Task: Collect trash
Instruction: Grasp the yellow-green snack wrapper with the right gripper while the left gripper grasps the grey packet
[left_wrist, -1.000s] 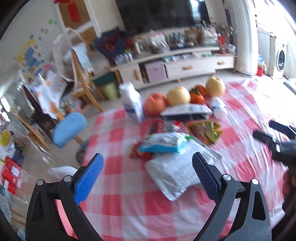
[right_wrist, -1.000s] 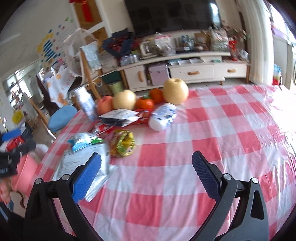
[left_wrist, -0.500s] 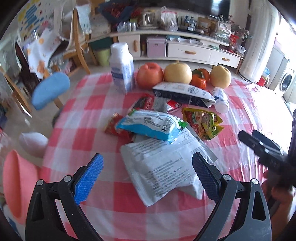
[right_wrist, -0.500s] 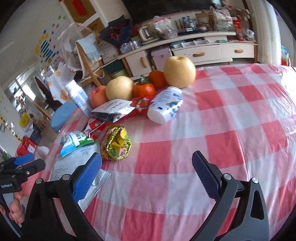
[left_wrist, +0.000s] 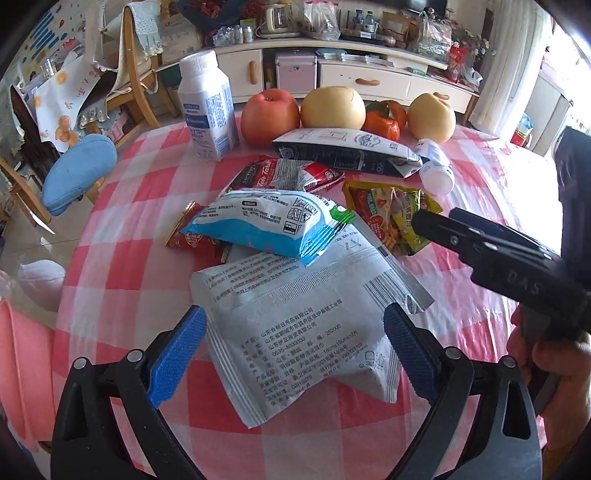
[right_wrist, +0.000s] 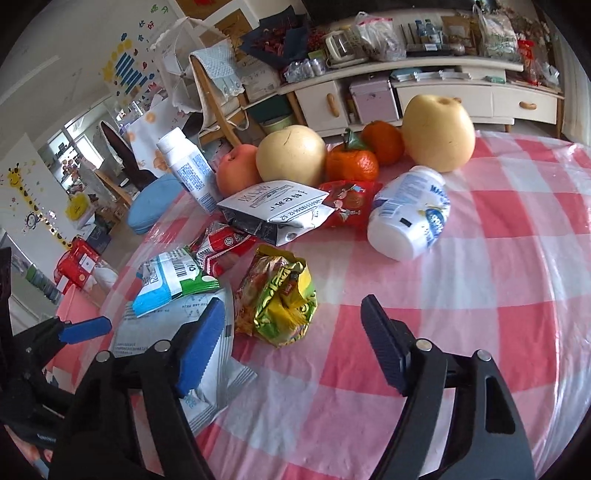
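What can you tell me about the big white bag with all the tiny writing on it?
The big white bag is a flat, crinkly plastic pouch printed with small dark text. It lies on the checked tablecloth, nearest the left tool, whose open blue pads sit at either side of it without gripping. The blue and white packet rests on its far edge. Its bottom corner looks puffed and creased.

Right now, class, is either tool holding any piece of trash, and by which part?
Nothing is held. The left tool is open around the white printed packet; the right tool is open near the yellow-green wrapper.
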